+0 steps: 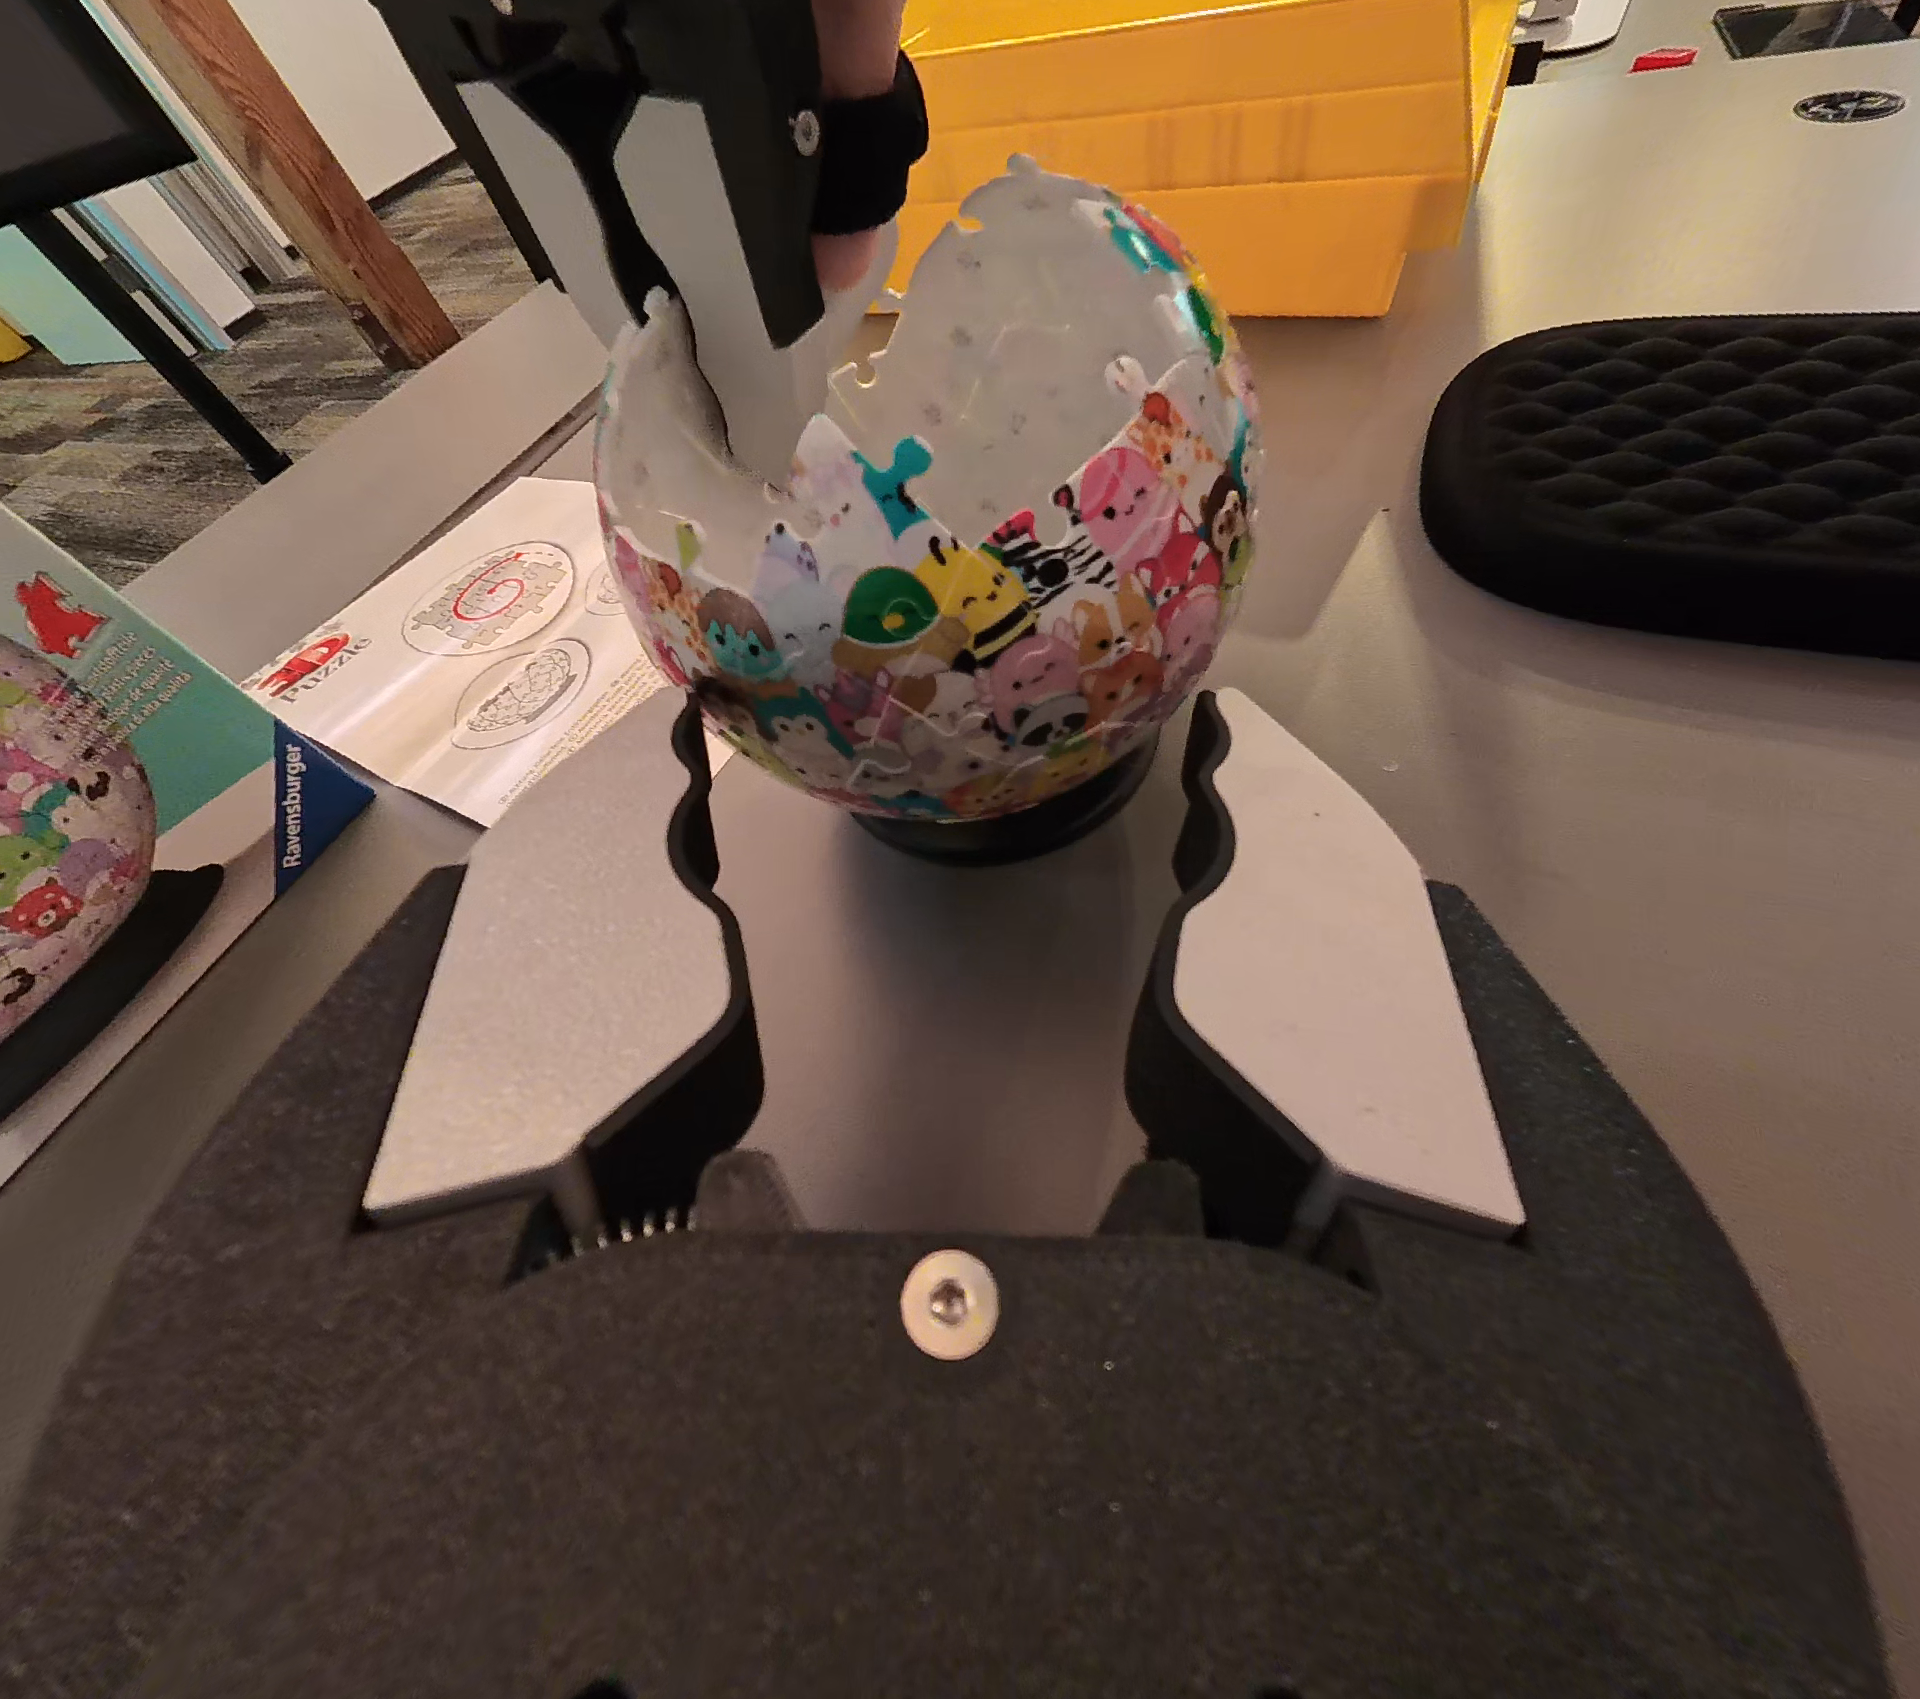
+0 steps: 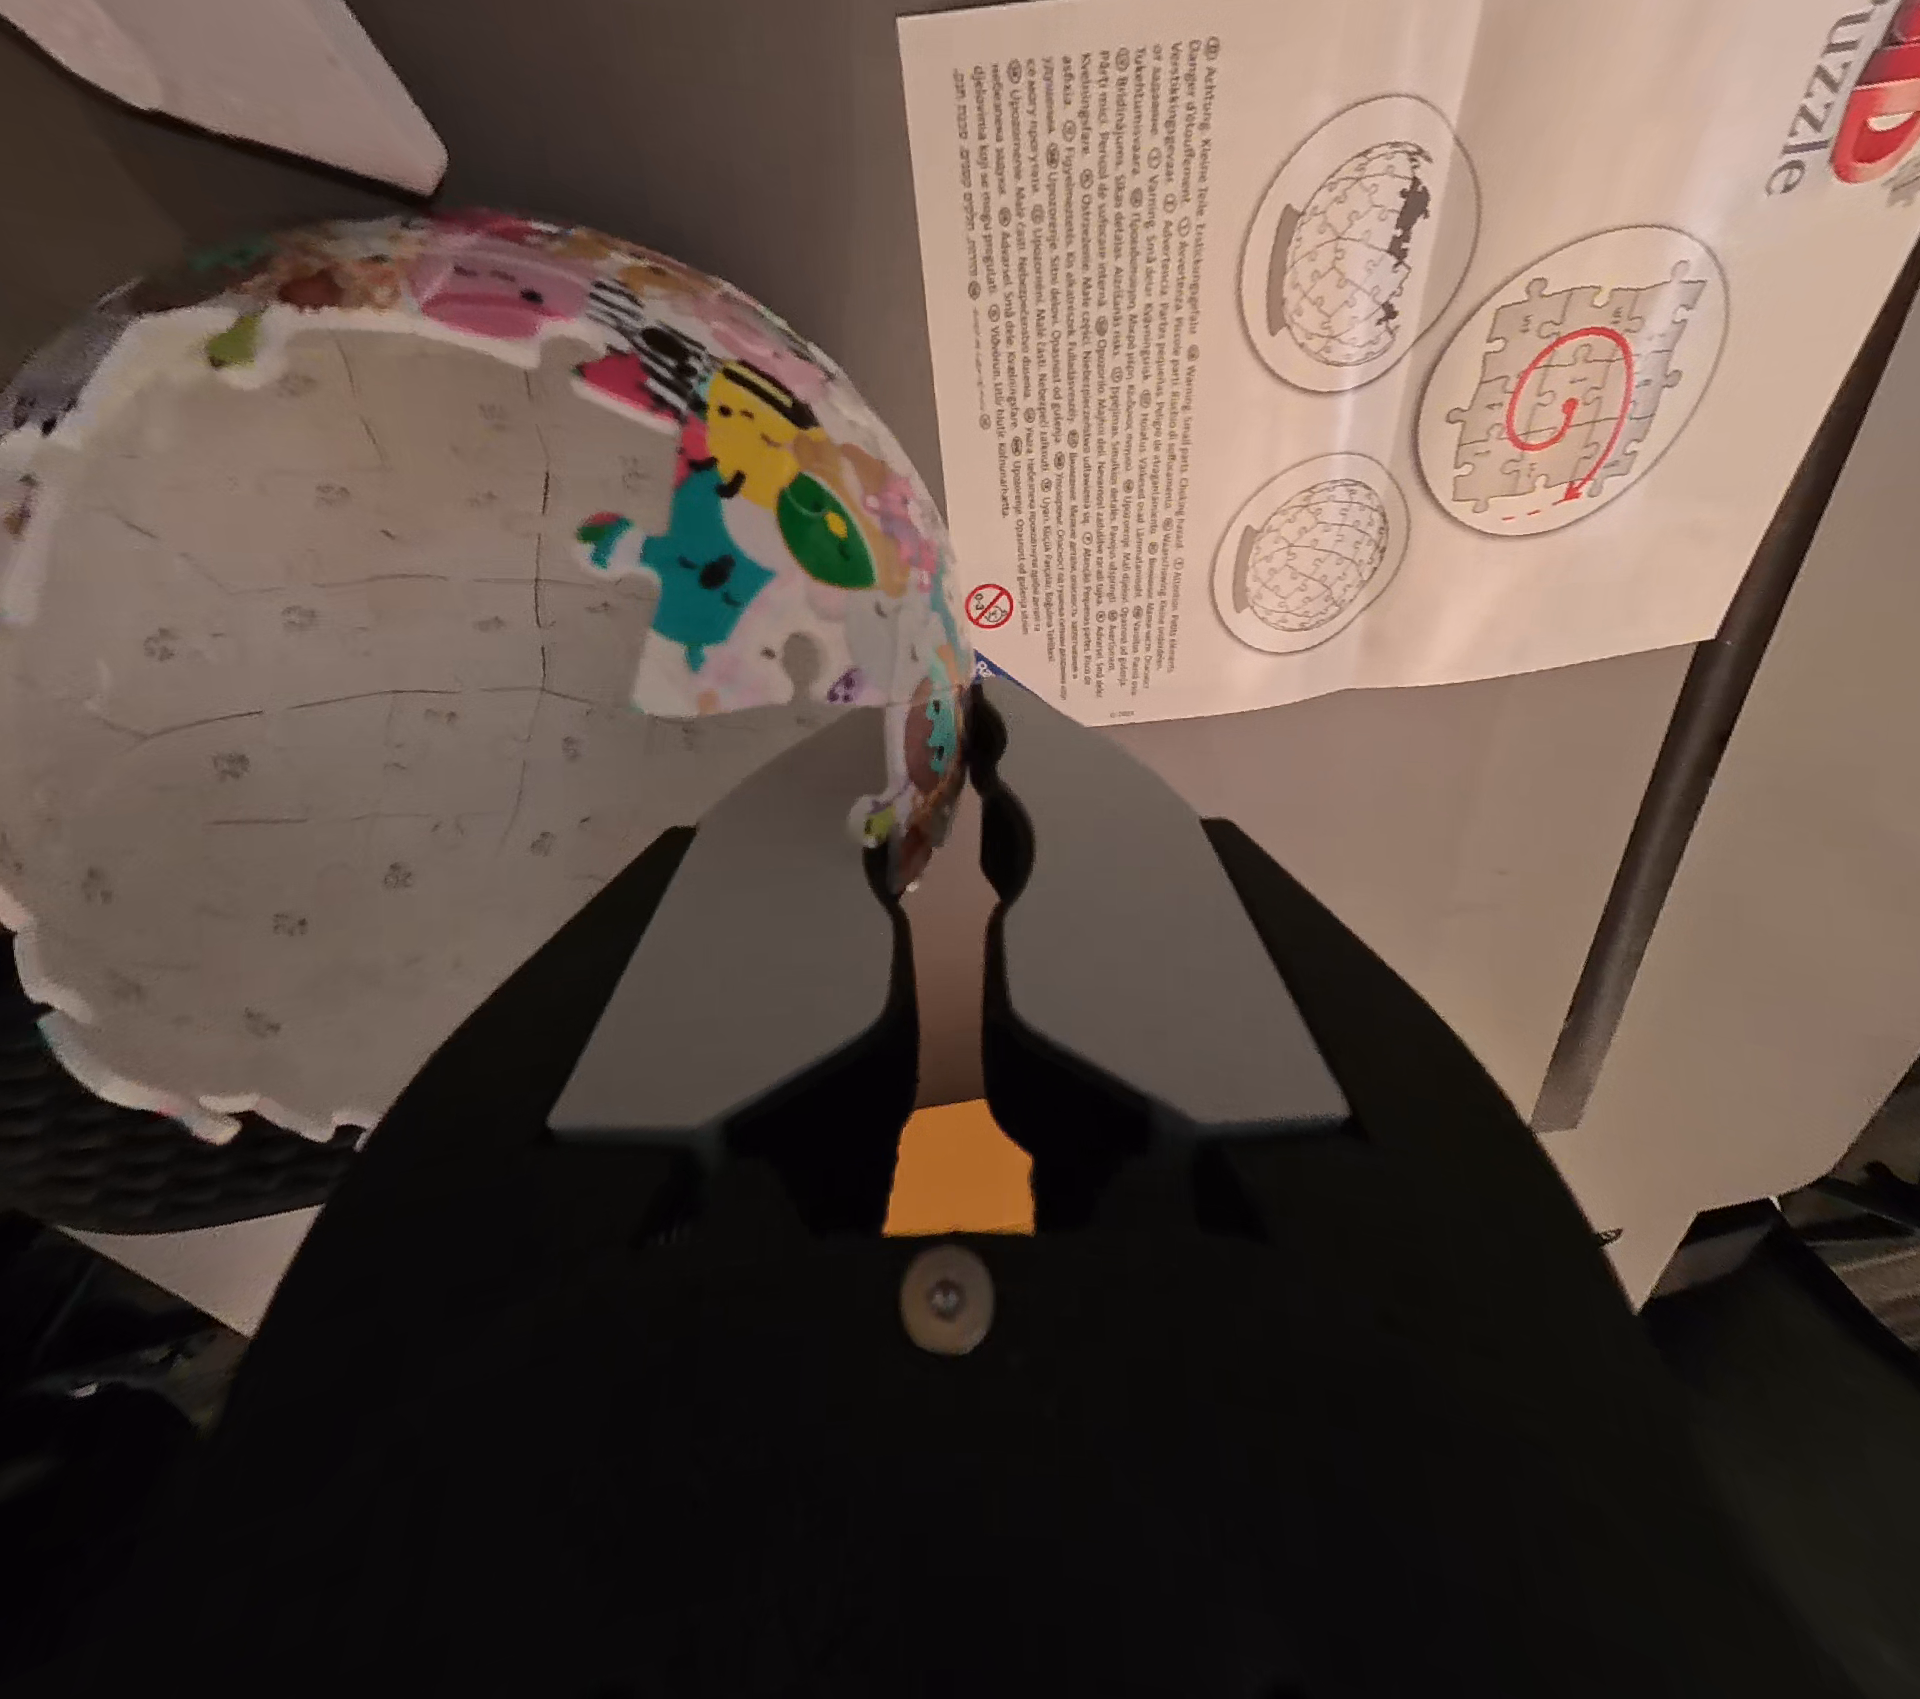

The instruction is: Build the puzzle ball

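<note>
Left wrist view. The puzzle ball (image 1: 935, 527) stands on a dark round stand (image 1: 997, 828) on the grey table (image 1: 1455, 818), straight ahead of the left gripper (image 1: 951, 776). The lower shell is assembled, with cartoon animals on the outside and plain white inside; the upper part is open with a ragged, tabbed rim. The left gripper's jaws stand wide apart with nothing between them, its tips close in front of the stand but clear of the ball. The right gripper (image 1: 727, 392) comes down from above onto the near-left rim of the shell. A yellow bin (image 1: 1247, 122) sits behind the ball, a black ribbed pad (image 1: 1683, 475) to the right, an instruction sheet (image 1: 488, 641) and the puzzle box (image 1: 125, 735) to the left.

Right wrist view. The right gripper (image 2: 940, 802) has its jaws narrow, closed on a curved puzzle piece (image 2: 920, 776) at the shell's edge (image 2: 779, 610). The ball is blurred here; the piece appears to be touching the rim, but whether its tabs are seated cannot be determined. The instruction sheet (image 2: 1403, 319) lies beyond on the table.

Step in hand: fitting a rim piece into the open upper shell. Roughly the upper third appears to remain.

Next move, as judged: align the tabs with the matching notches, then press in along the curve. The shell rests loosely on the stand, so the free left gripper should steady it against tipping.
</note>
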`<state>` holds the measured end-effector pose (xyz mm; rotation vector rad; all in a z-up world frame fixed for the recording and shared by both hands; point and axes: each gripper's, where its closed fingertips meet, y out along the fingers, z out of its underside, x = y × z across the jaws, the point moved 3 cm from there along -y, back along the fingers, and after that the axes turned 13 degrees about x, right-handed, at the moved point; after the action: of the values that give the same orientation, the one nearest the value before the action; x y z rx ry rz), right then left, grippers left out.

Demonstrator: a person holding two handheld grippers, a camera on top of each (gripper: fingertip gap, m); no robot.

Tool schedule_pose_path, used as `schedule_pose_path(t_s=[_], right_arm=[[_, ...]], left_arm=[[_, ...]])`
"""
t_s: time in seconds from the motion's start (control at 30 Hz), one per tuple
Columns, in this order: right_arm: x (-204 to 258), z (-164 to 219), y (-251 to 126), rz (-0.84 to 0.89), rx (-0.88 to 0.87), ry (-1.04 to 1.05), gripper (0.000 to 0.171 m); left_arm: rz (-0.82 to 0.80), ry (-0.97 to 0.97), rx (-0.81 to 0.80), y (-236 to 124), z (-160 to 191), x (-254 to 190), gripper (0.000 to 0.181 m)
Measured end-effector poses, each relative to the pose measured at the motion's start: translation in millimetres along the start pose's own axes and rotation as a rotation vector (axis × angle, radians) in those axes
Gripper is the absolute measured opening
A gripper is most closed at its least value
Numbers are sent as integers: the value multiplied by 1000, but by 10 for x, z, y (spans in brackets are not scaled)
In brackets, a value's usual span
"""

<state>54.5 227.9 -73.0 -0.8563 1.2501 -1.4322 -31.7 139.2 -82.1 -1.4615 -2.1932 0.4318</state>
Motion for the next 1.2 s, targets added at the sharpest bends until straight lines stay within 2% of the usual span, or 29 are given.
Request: schedule_pose_path(t_s=[0.7, 0.87, 1.2], right_arm=[[-4, -25, 1, 10, 2, 55, 5], [-32, 54, -83, 7, -14, 71, 22], [-30, 120, -232, 24, -36, 99, 27]], left_arm=[[1, 7, 0, -2, -1, -10, 86], [3, 2, -1, -4, 1, -6, 86], [2, 1, 3, 2, 3, -2, 85]])
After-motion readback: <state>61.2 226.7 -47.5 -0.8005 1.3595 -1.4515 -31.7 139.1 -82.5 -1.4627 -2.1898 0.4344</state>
